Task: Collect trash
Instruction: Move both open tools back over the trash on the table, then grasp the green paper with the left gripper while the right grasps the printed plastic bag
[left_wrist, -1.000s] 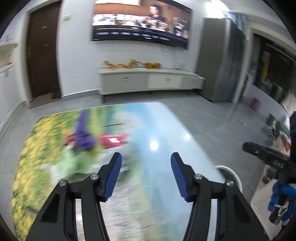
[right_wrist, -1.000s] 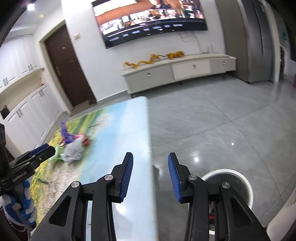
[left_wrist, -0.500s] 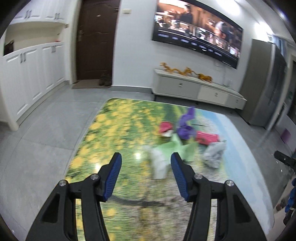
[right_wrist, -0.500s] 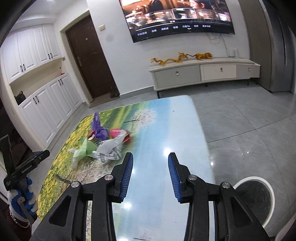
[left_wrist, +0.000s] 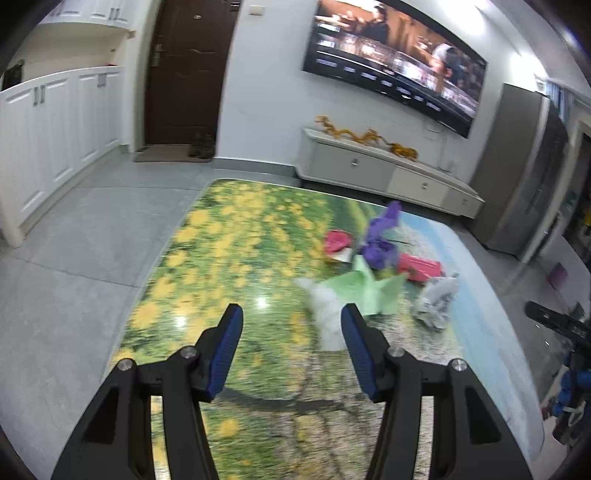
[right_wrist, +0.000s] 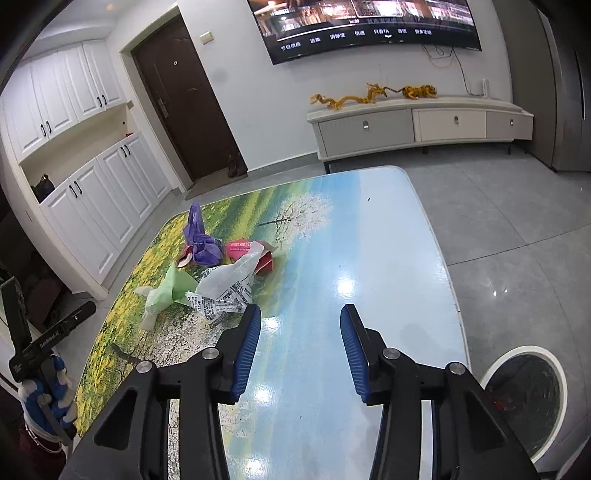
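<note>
The left gripper hangs over the surface with its jaws spread wide and nothing between them, its blue pads well clear of the printed meadow below. Just ahead of its right finger lies a white scrap, touching a green paper beyond it; farther ahead and to the right sit a purple bag, a pink wrapper, a red packet and a crumpled newsprint wad, all bunched in one loose heap. The right gripper is likewise wide open and empty, poised above the blue end of the surface. The same heap lies ahead of it and to its left: the newsprint wad nearest its left finger, a clear bag on top, the green paper farther left, the purple bag and red packet behind. Down to its right, on the floor beside the surface, stands a white-rimmed bin. Each camera catches the other gripper at its frame edge.
</note>
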